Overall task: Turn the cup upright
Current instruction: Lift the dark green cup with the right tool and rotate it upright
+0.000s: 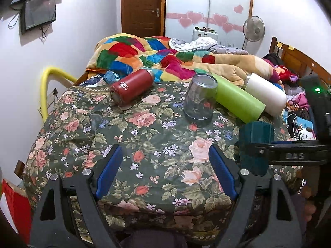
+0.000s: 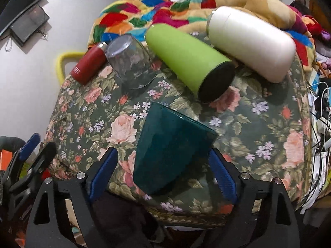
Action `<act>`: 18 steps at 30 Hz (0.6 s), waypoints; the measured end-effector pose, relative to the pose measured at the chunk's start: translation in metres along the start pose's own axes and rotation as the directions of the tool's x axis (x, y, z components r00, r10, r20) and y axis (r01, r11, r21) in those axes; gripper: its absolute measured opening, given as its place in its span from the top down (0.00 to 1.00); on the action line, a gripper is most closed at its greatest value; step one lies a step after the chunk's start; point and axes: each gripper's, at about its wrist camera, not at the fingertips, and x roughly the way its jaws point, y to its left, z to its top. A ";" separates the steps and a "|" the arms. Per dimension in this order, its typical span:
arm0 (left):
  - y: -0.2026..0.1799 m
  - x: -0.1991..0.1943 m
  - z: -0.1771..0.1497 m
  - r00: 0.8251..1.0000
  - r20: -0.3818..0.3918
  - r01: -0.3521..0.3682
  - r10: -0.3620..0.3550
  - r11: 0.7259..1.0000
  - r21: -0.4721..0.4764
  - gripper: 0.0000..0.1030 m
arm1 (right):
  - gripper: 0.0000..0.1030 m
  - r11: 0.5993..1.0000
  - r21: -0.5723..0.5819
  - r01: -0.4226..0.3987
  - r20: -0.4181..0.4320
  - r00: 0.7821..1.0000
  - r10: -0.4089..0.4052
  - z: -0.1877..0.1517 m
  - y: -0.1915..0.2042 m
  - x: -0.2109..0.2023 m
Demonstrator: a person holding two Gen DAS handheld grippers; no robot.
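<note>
A dark teal cup [image 2: 169,148] stands upside down on the floral tablecloth, its wide rim on the cloth. My right gripper [image 2: 163,159] is open, its blue pads on either side of the cup without touching. In the left wrist view the teal cup [image 1: 255,142] sits at the right, with the right gripper's black finger in front of it. My left gripper [image 1: 164,155] is open and empty over the cloth at the table's near edge. A clear glass [image 1: 199,101] also stands upside down mid-table and shows in the right wrist view [image 2: 132,62].
A red bottle [image 1: 132,86], a green bottle [image 1: 238,98] and a white bottle [image 1: 265,94] lie on their sides at the back of the table [image 1: 115,136]. Behind them is a bed with a patchwork blanket [image 1: 144,51]. Cables and clutter [image 2: 318,111] sit to the right.
</note>
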 end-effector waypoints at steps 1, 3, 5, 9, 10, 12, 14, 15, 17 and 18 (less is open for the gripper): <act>0.001 0.000 -0.001 1.000 0.000 0.002 -0.002 1.000 -0.002 0.18 | 0.15 1.000 -0.011 0.001 -0.008 1.000 -0.001 0.002 0.001 0.003; 0.000 0.002 -0.001 1.000 0.000 0.005 -0.005 1.000 -0.002 0.18 | 0.15 1.000 -0.024 0.011 -0.023 1.000 -0.012 0.007 0.004 0.010; -0.001 0.003 -0.002 1.000 -0.001 0.006 -0.006 1.000 0.000 0.18 | 0.18 0.999 -0.043 0.021 -0.042 0.999 -0.023 0.012 0.007 0.017; -0.002 0.004 -0.003 1.000 -0.009 0.018 -0.018 1.000 -0.001 0.18 | 0.23 0.994 -0.106 0.038 -0.063 0.997 -0.044 0.018 0.011 0.022; -0.003 0.004 -0.003 1.000 -0.010 0.019 -0.019 1.000 0.000 0.18 | 0.23 0.991 -0.128 0.043 -0.064 0.997 -0.051 0.017 0.012 0.022; -0.005 0.004 -0.003 1.000 -0.010 0.021 -0.021 1.000 0.004 0.18 | 0.24 0.987 -0.155 0.044 -0.070 0.996 -0.056 0.017 0.015 0.022; -0.007 0.002 -0.002 1.000 -0.006 0.023 -0.023 1.000 0.010 0.18 | 0.27 0.984 -0.170 0.046 -0.067 0.996 -0.058 0.018 0.015 0.019; -0.008 0.001 -0.001 1.000 -0.004 0.024 -0.024 1.000 0.011 0.18 | 0.27 0.983 -0.177 0.047 -0.063 0.996 -0.059 0.019 0.015 0.016; -0.011 0.000 0.001 1.000 0.002 0.026 -0.026 1.000 0.013 0.18 | 0.27 0.983 -0.179 0.038 -0.047 0.998 -0.047 0.020 0.013 0.008; -0.012 -0.001 0.001 1.000 0.003 0.026 -0.026 1.000 0.015 0.18 | 0.28 0.983 -0.182 0.037 -0.039 0.998 -0.045 0.022 0.014 0.006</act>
